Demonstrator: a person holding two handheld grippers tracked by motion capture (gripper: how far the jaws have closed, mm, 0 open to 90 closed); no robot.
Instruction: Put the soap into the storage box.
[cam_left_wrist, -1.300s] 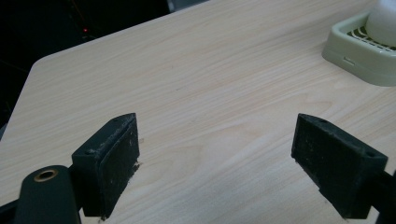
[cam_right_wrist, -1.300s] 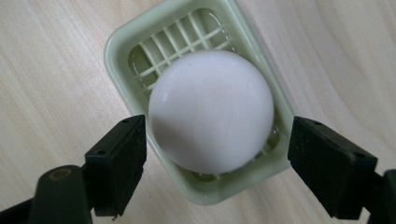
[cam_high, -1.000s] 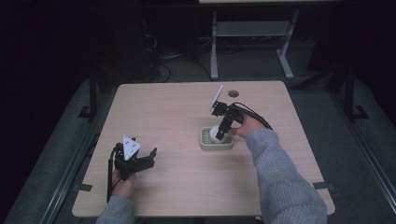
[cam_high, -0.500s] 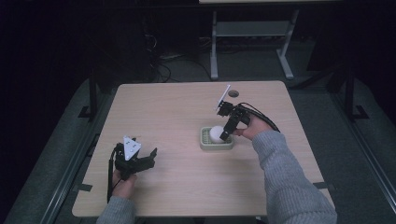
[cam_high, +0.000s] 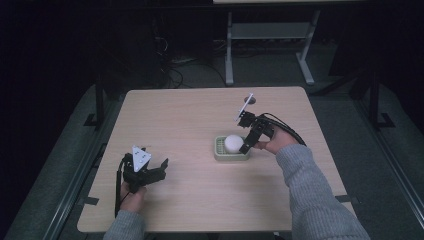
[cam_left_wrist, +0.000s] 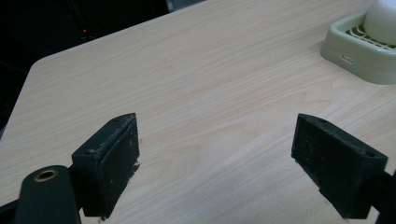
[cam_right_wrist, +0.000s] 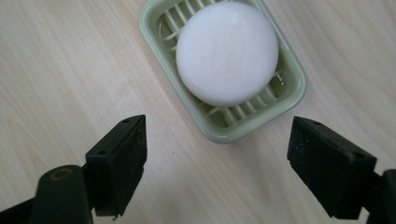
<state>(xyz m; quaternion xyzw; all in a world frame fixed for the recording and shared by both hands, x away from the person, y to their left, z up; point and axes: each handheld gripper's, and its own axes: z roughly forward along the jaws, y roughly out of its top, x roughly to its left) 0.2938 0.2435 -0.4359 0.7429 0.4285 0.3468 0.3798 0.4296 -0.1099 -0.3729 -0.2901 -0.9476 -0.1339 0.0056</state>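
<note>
While my right gripper (cam_right_wrist: 215, 163) hangs over it, round white soap (cam_right_wrist: 227, 51) lies flat in the green dish (cam_right_wrist: 233, 133).
Jaws wide apart, touching nothing; dish's long axis runs diagonally.

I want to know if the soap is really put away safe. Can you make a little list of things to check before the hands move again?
1. Soap lies inside the green dish, on its slats: ok.
2. Right tongs are open and hold nothing: ok.
3. Right tongs are apart from the dish, in the right gripper view: ok.
4. Dish stands flat on the table, away from the edges: ok.
5. Left tongs are open and empty, low over bare wood, far from the dish: ok.
6. Soap is dry, so it won't slip: cannot tell.
</note>
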